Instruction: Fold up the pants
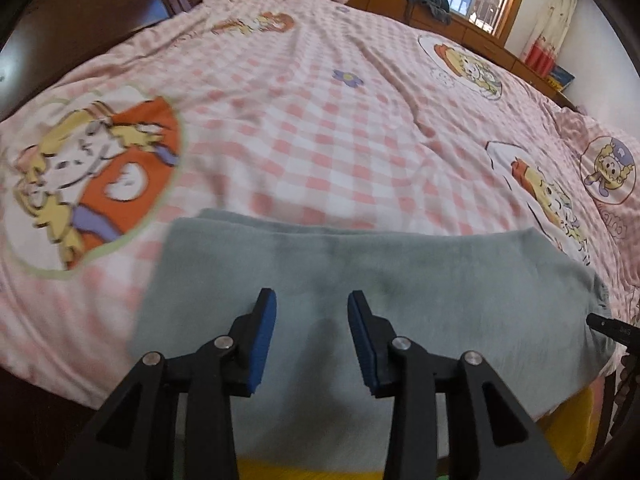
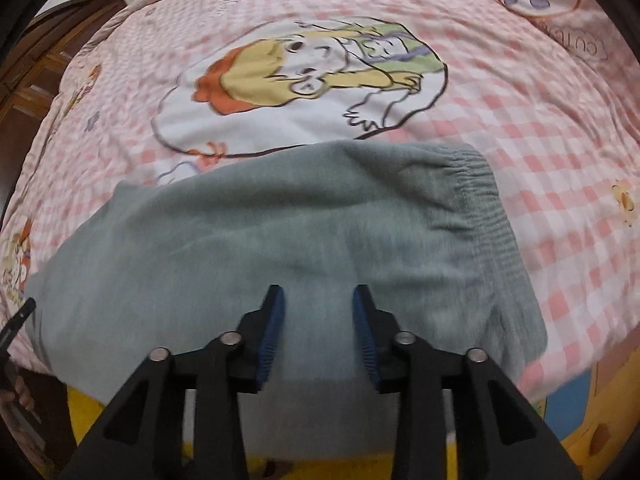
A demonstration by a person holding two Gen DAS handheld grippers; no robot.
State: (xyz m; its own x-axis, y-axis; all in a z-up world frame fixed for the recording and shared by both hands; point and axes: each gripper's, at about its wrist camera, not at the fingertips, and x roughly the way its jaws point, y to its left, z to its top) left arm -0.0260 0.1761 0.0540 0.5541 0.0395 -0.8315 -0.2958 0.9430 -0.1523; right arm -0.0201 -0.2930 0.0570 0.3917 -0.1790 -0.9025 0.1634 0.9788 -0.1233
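We see the pants [image 1: 360, 280] lying flat on the bed [image 1: 304, 128], along its near edge, with their lower margin hanging a little over that edge. They look already folded into a band, and their long axis runs left to right, parallel to the near edge.

The waistband [image 2: 484, 216], gathered and ribbed, is the right end of the band and sits nearer the bed's near right corner; the plain end lies toward the left.

Our left gripper [image 1: 312, 320] hangs over the left half of the band, jaws partly open, nothing between the pads, cloth below them rather than in them. Our right gripper [image 2: 319, 316] hangs over the right half, just short of the waistband, jaws likewise partly open and empty.

So the cloth lies straight ahead of and beneath both pairs of jaws, and each hand is nearer its own end. We judge the next fold to run across the long axis, one end carried over to the other. The right hand has the shorter reach to the waistband.

The frames are blurred, so whether either gripper touches the cloth we cannot tell for sure; they appear to be clear of it.
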